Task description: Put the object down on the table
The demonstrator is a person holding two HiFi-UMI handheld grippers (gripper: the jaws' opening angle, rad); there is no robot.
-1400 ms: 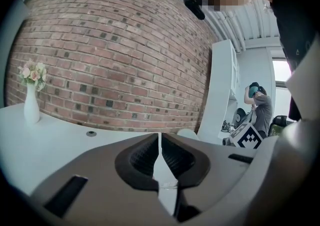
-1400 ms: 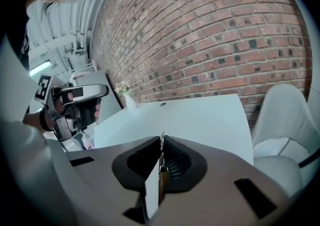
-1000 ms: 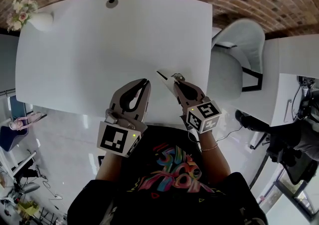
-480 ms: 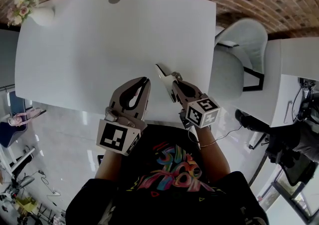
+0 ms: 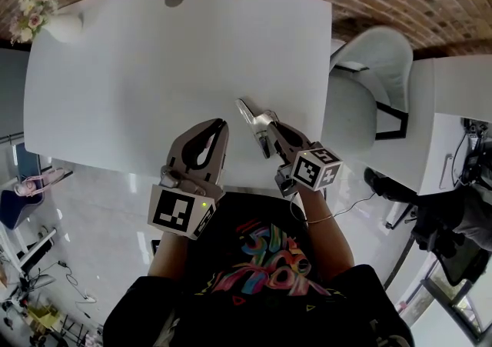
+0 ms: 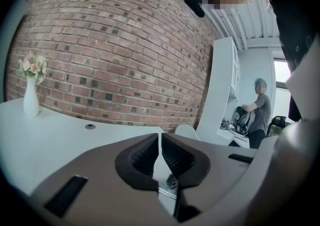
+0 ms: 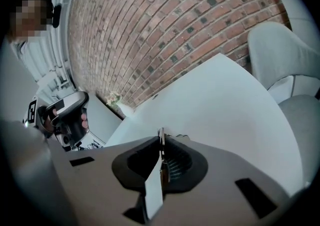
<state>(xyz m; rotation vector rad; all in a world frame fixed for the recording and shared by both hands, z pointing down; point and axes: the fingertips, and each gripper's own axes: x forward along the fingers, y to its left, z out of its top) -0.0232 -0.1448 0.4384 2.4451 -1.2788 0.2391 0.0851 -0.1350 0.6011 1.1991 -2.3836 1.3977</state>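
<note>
A thin flat white object (image 5: 247,112) is clamped edge-on in the right tongs (image 5: 267,124), with its tip projecting past the jaws over the near part of the white tabletop (image 5: 154,68). Contact with the surface cannot be made out. The left tongs (image 6: 160,144) are pressed together on nothing and held just beside the right.

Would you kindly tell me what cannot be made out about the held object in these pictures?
- What the thin object is: it sits edge-on in the right hand-held gripper in the right gripper view, and is small in the head view.
- Whether it touches the table: the steep head view hides height.
</note>
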